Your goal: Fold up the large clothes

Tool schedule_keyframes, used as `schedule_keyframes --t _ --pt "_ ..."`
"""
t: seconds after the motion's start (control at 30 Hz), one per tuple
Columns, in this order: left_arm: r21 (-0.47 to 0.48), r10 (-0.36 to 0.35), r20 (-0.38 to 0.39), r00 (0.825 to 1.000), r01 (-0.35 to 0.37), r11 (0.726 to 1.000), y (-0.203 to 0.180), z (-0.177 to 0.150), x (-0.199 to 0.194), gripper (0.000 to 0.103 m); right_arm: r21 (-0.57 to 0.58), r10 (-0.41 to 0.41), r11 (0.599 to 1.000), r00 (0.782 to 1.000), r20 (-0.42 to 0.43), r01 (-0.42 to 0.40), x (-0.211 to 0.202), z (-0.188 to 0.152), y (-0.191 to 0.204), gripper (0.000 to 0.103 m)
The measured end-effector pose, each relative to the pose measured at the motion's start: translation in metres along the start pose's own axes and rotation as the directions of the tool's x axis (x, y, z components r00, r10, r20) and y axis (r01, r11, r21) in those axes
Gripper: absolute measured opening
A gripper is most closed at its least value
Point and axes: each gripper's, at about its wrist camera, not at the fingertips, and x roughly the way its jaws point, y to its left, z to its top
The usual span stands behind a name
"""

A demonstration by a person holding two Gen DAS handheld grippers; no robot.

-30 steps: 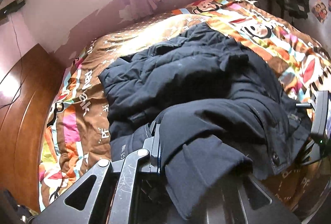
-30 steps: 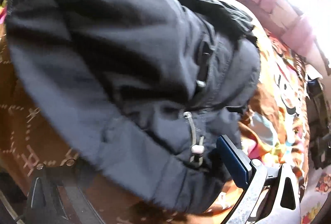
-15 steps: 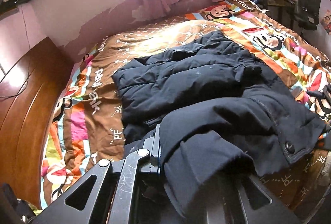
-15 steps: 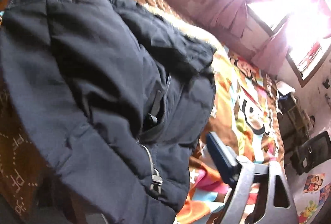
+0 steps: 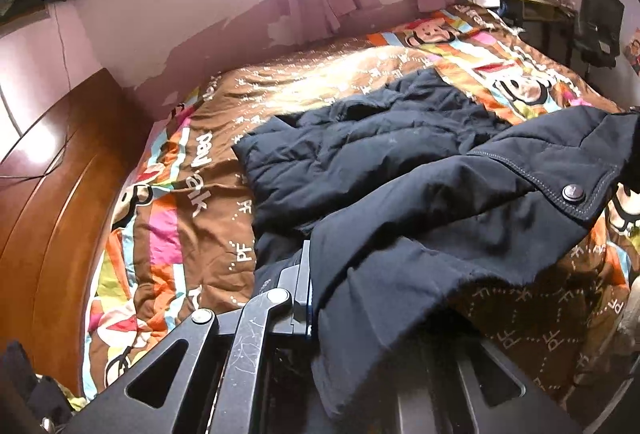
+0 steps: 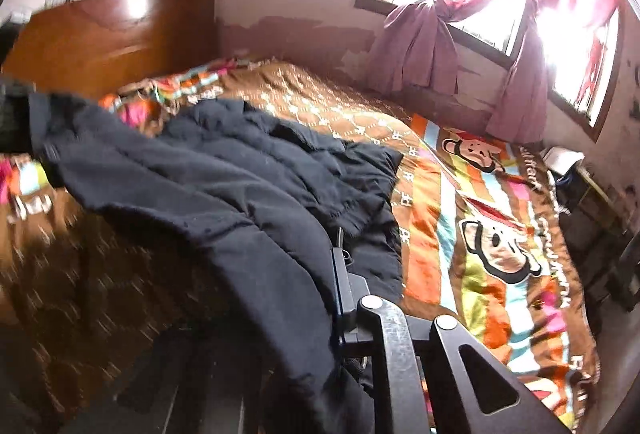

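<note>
The wooden headboard (image 5: 60, 161) stands at the far left, and the dark navy padded jacket (image 5: 360, 153) lies to its right, across the middle of the bed's cartoon-monkey bedspread (image 5: 172, 218). Nearest the headboard side, the left hand-held gripper (image 5: 310, 286) is clenched on the jacket's near hem, with fabric draped over it. Further right of the headboard, the right hand-held gripper (image 6: 338, 286) has just been closing and now pinches the other end of the same hem, cloth bunched between its pads. The stretch with the snap button (image 5: 573, 192) hangs lifted off the bedspread. By my reading the fold is barely started: 1 edge is raised by 2 grips, the far body is rumpled and unsquared, and the carry-over, flattening and any second fold remain
</note>
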Motion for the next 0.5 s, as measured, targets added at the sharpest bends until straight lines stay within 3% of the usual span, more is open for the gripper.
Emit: schedule_keyframes --t 0.3,0.5 --pt "-0.016 0.060 0.153 0.986 -0.059 0.998 -0.001 -0.008 -0.045 0.007 -0.014 0.003 1.000 0.997 0.081 -0.002 -0.034 0.009 0.000 0.008" --pt "0.015 0.037 0.212 0.977 -0.041 0.999 -0.001 -0.026 -0.092 0.007 -0.039 0.020 0.999 0.989 0.146 -0.015 -0.078 0.008 0.008 0.007"
